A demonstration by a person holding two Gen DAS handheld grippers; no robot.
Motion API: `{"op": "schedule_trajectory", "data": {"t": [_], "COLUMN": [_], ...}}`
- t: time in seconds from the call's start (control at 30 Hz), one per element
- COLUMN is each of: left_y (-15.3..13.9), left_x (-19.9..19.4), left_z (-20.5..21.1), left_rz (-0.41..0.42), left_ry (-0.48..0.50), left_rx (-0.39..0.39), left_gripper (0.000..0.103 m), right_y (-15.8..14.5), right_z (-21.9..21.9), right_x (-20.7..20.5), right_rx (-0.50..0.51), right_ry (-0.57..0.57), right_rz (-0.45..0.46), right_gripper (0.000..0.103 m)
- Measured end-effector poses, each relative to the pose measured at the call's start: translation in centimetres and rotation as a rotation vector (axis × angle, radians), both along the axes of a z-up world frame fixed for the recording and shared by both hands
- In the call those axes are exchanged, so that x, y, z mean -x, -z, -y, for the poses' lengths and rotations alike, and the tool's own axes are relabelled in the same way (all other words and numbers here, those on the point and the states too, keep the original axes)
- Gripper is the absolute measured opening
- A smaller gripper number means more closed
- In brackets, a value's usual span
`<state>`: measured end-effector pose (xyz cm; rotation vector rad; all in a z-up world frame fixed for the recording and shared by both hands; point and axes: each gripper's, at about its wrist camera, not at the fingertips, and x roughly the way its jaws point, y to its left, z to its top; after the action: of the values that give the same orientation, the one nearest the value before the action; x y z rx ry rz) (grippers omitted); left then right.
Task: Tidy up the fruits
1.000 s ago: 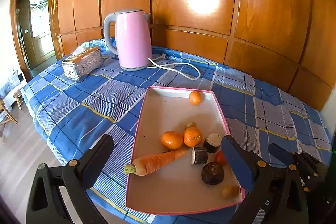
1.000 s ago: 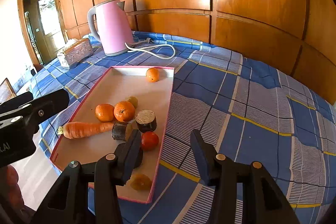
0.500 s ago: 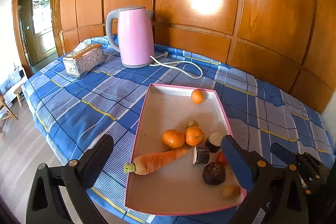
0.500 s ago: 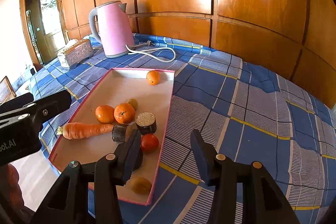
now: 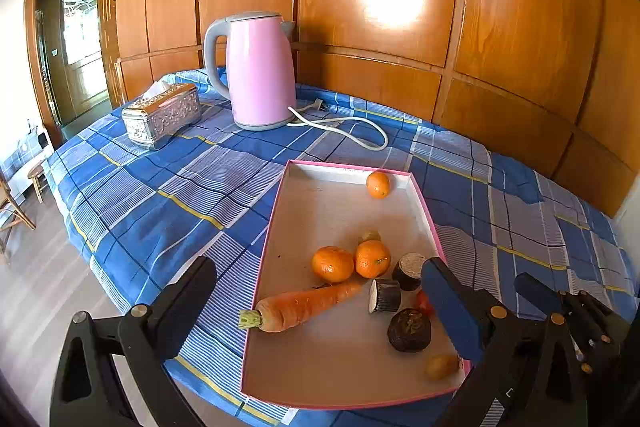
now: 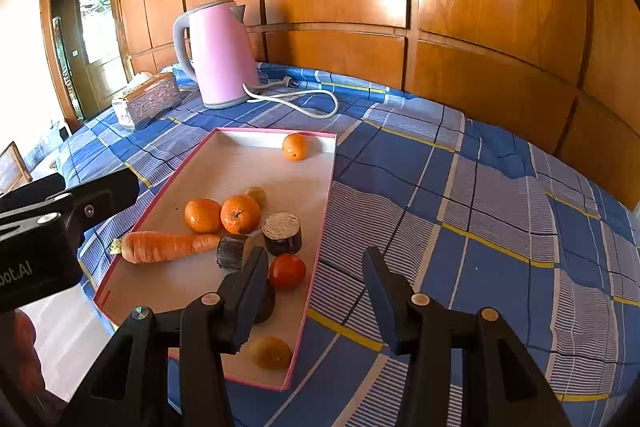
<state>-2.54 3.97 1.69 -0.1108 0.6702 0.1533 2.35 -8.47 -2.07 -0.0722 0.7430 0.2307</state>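
Black fingers of the left gripper stand spread wide with nothing between them, hovering over the near end of the tray. Right gripper fingers also stand apart, pinching nothing; they straddle the tray's right rim, one finger over the tray floor, the other over the cloth.

Tray: shallow, pink-edged, pale floor, lying on the counter under a blue plaid cloth.

Contents, near to far:
- small yellowish fruit at the near right corner
- dark round fruit, partly hidden behind the right gripper's finger in the right wrist view
- red fruit just beside the right rim
- two dark cut stubs with pale faces
- carrot lying slantwise, leafy end toward the left rim
- two oranges touching each other
- small pale fruit just behind them
- lone orange at the far wall, well apart from the rest

Beyond the tray: pink kettle with white cord, silver tissue box, wood panelling behind
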Motion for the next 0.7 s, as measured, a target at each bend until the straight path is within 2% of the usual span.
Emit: {"op": "schedule_trajectory", "data": {"t": [0.7], "left_y": [-0.37], "left_x": [0.32], "left_z": [-0.15], "left_rz": [0.005], "left_ry": [-0.004], "left_rx": [-0.003], "left_gripper": [0.103], "right_y": [0.13], "right_z": [0.0], "right_x": [-0.19], "right_rx": [0.002], "right_ry": [-0.01], "right_rz": [-0.008], "right_gripper": [0.05]}}
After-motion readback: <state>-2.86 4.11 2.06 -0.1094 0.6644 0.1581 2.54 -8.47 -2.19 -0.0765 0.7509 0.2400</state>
